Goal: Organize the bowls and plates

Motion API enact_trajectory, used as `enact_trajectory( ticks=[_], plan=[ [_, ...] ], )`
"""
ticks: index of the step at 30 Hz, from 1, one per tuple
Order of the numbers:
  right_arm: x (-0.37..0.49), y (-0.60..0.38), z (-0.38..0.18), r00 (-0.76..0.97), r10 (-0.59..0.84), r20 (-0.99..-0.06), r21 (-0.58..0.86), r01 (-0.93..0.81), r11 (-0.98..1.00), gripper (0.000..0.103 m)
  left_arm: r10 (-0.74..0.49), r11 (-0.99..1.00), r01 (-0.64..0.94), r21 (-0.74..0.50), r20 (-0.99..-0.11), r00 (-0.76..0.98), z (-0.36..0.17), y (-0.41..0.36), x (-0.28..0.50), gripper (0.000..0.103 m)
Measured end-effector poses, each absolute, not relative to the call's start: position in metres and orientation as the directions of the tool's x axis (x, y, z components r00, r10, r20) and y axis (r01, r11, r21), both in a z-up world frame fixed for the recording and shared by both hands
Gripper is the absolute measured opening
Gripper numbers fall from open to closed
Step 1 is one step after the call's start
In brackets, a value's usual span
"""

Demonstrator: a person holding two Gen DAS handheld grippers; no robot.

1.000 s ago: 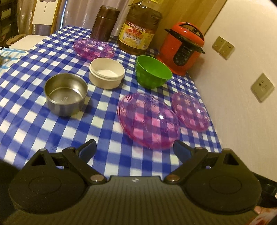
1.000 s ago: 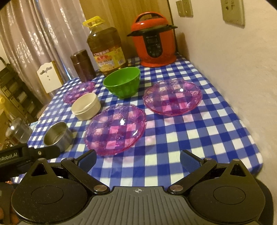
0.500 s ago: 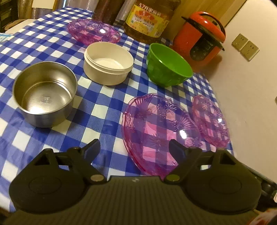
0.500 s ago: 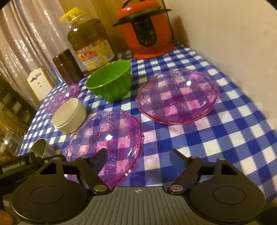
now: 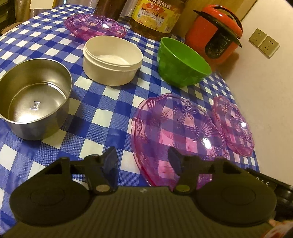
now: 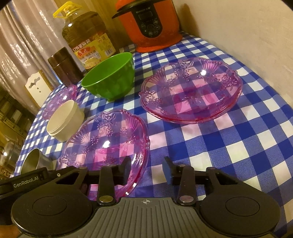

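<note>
A clear pink plate (image 5: 175,131) (image 6: 106,139) lies closest to me on the blue checked tablecloth. My left gripper (image 5: 142,159) straddles its left rim, jaws closing, pads not touching it. My right gripper (image 6: 146,167) straddles the plate's right rim, jaws also closing, pads apart from it. A second pink plate (image 5: 232,126) (image 6: 190,89) lies to the right, and a third (image 5: 95,26) (image 6: 58,100) lies farther back. A steel bowl (image 5: 34,98), a white bowl (image 5: 111,58) and a green bowl (image 5: 181,62) stand upright and empty.
A big oil bottle (image 5: 157,16), a red rice cooker (image 5: 214,36) and a brown jar (image 6: 64,67) stand along the back. The wall with sockets (image 5: 263,43) runs close along the table's right edge. The left gripper's body (image 6: 27,181) shows in the right wrist view.
Both grippers have come down and forward to the near pink plate. Their jaws have narrowed from wide open, one on each side rim of the plate.
</note>
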State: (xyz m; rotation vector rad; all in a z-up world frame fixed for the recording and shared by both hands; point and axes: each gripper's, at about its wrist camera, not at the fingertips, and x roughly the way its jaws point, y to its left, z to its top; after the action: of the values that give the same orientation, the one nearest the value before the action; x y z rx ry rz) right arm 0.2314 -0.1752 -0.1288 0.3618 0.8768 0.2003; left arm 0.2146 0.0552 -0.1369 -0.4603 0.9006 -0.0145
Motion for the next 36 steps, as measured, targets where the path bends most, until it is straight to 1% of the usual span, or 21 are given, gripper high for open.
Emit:
enact_trajectory(
  ticks=[2,4,6,11,12,13,14,27,31,36],
  plan=[
    [0.232,-0.175,-0.13,0.623,0.32,-0.714,0.392,-0.024,0.92,0.03,-0.199,0.903,-0.179,-0.39,-0.75,0.631,-0.137,0.054,0.214,0.042],
    [0.232,-0.175,-0.13,0.622,0.323,-0.713,0.393,-0.027,0.919,0.027,-0.193,0.904,-0.183,-0.386,-0.752,0.631,-0.137,0.054,0.214,0.035],
    [0.232,-0.174,-0.13,0.621,0.327,-0.713,0.395,-0.03,0.918,0.025,-0.187,0.907,-0.183,-0.378,-0.753,0.631,-0.136,0.055,0.214,0.031],
    [0.231,-0.172,-0.13,0.62,0.337,-0.709,0.4,-0.04,0.916,0.017,-0.18,0.909,-0.187,-0.373,-0.754,0.632,-0.135,0.056,0.213,0.019],
    [0.231,-0.171,-0.13,0.619,0.338,-0.709,0.402,-0.04,0.915,0.015,-0.177,0.91,-0.186,-0.369,-0.755,0.631,-0.135,0.056,0.213,0.018],
    [0.231,-0.171,-0.129,0.62,0.34,-0.707,0.404,-0.04,0.914,0.012,-0.177,0.911,-0.185,-0.368,-0.755,0.632,-0.134,0.056,0.213,0.015],
    [0.23,-0.172,-0.129,0.62,0.342,-0.706,0.406,-0.042,0.913,0.012,-0.178,0.912,-0.18,-0.368,-0.752,0.634,-0.134,0.056,0.212,0.012],
    [0.222,-0.177,-0.112,0.648,0.354,-0.674,0.42,-0.059,0.906,0.012,-0.158,0.932,-0.149,-0.331,-0.74,0.654,-0.11,0.047,0.206,0.011],
    [0.219,-0.185,-0.097,0.676,0.354,-0.647,0.433,-0.057,0.9,0.012,-0.168,0.933,-0.128,-0.336,-0.722,0.671,-0.096,0.039,0.208,0.011],
    [0.219,-0.204,-0.075,0.722,0.33,-0.609,0.44,-0.039,0.897,0.012,-0.209,0.932,-0.073,-0.355,-0.691,0.692,-0.077,0.021,0.224,0.011]
  ],
)
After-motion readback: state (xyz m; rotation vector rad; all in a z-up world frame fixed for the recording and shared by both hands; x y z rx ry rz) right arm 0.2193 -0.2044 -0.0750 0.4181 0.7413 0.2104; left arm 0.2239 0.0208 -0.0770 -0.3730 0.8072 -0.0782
